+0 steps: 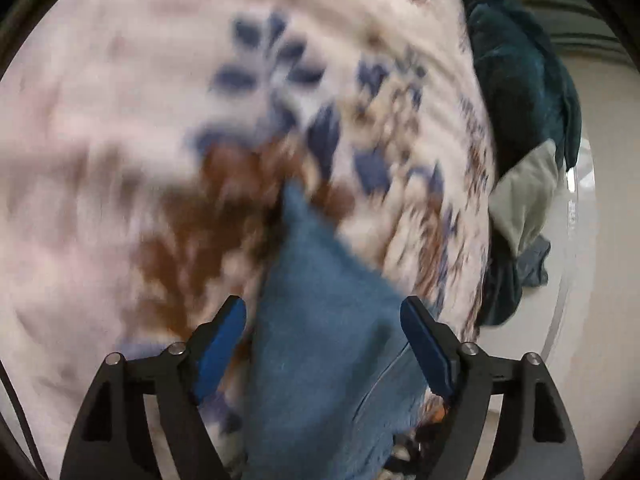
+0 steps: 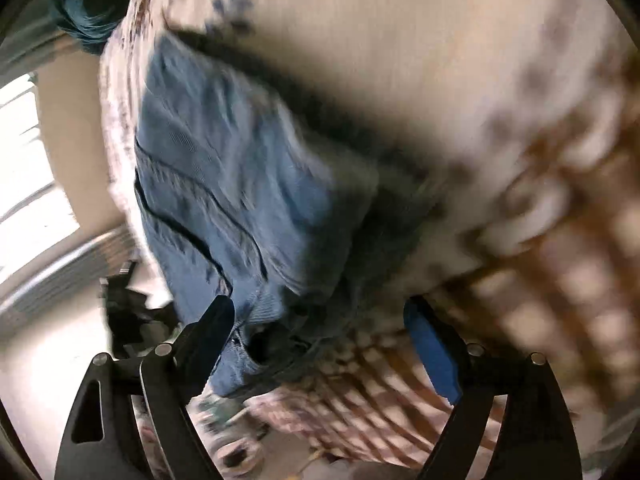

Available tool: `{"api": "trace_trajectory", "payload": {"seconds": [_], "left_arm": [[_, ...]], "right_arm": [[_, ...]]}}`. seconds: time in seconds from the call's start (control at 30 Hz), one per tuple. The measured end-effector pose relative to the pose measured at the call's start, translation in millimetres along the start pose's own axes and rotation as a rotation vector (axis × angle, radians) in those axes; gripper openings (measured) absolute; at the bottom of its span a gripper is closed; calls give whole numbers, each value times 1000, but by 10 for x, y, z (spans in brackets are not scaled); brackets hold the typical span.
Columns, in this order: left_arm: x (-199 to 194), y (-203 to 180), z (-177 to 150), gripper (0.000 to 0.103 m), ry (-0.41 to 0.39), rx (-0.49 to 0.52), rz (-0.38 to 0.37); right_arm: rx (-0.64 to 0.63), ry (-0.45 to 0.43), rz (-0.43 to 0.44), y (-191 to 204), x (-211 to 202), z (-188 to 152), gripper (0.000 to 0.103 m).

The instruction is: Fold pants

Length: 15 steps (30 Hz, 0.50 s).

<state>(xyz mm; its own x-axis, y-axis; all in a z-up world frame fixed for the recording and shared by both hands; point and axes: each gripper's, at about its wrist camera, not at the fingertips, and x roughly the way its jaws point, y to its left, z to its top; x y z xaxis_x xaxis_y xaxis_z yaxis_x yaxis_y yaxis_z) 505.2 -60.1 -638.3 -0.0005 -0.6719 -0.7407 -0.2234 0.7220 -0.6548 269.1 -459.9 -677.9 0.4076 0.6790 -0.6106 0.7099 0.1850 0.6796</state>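
1. Both jaw sets spread wide, I see nothing gripped.
2. Left gripper (image 1: 323, 316): blue pants (image 1: 320, 340) lie between its fingers on the patterned blanket (image 1: 120, 120) (heavy blur).
3. Right gripper (image 2: 320, 314): pants (image 2: 224, 184) bunched just ahead, on the same blanket (image 2: 440, 60).

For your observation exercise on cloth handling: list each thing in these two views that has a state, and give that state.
Left tongs: open, astride the blue pants.
Right tongs: open, pants between the fingers.
Blue pants: rumpled, lying on the patterned blanket.
Dark teal cloth: heaped beside the blanket.
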Motion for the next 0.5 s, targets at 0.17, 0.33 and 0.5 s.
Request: {"api": "trace_trajectory", "payload": {"seconds": [0.17, 0.33, 0.5], "left_arm": [[128, 71, -336, 78, 84, 65, -4], [259, 41, -521, 80, 105, 145, 27], [302, -62, -545, 87, 95, 172, 43]], "right_arm": [[-29, -71, 182, 99, 445, -34, 102], [8, -133, 223, 83, 634, -69, 102], [-52, -141, 154, 263, 573, -177, 93]]}}
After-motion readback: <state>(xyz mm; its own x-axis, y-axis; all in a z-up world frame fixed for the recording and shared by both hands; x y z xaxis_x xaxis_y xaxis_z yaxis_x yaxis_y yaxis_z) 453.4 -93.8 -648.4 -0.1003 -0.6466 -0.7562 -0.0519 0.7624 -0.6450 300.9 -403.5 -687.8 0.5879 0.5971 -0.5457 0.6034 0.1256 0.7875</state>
